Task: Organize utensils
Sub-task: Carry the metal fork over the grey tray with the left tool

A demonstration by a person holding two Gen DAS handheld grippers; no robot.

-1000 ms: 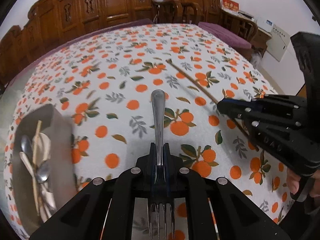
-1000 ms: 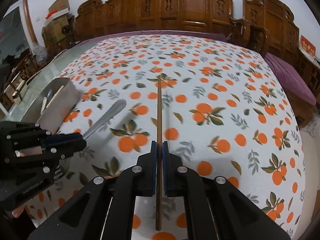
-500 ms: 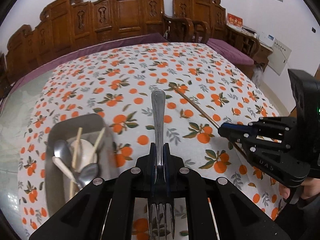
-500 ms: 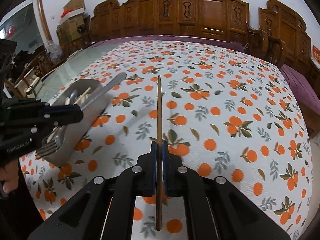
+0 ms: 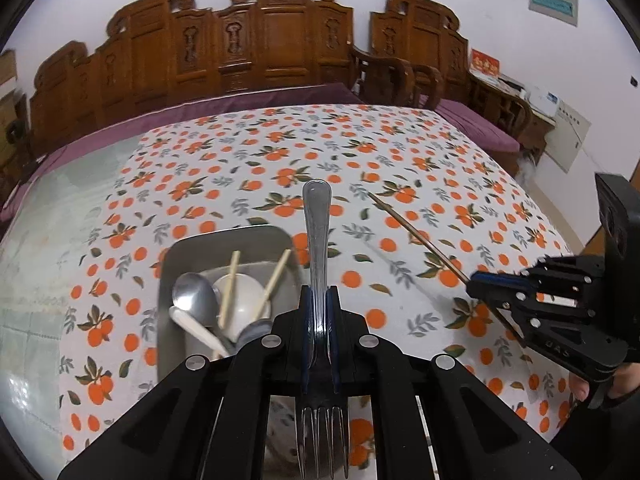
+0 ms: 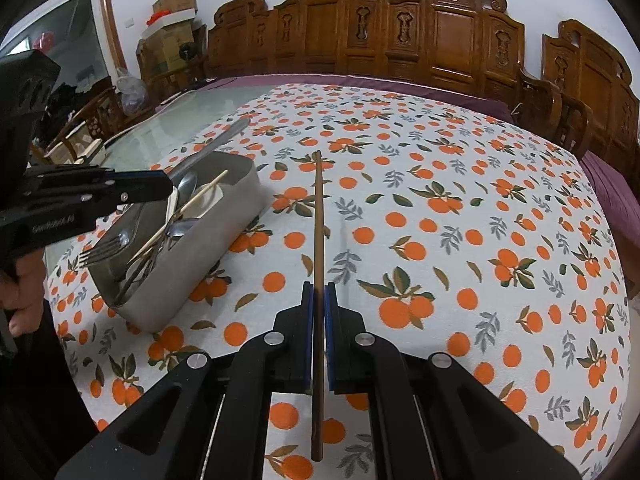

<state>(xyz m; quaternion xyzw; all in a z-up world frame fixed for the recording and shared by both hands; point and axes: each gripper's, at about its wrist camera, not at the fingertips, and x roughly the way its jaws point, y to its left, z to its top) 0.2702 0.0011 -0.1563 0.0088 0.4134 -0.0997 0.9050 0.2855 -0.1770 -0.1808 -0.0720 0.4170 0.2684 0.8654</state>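
Note:
My left gripper [image 5: 319, 304] is shut on a steel fork [image 5: 317, 240], handle pointing forward, tines toward the camera, held above the near right side of a grey metal tray [image 5: 164, 280]. The tray holds spoons [image 5: 194, 298] and pale chopsticks [image 5: 229, 288]. My right gripper [image 6: 319, 300] is shut on a dark brown chopstick [image 6: 318, 216], held above the tablecloth to the right of the tray [image 6: 224, 224]. The left gripper [image 6: 162, 188] and fork [image 6: 104, 248] show in the right wrist view; the right gripper [image 5: 476, 280] shows in the left wrist view.
The table [image 6: 460, 208] carries an orange-print cloth, with bare glass [image 6: 176, 120] at the left. Carved wooden chairs [image 5: 260, 52] line the far side. Boxes [image 6: 172, 20] stand at the back left.
Both grippers have lifted and drawn back with their utensils. The left gripper has moved left so the fork now hangs over the tray, which fills more of the view.

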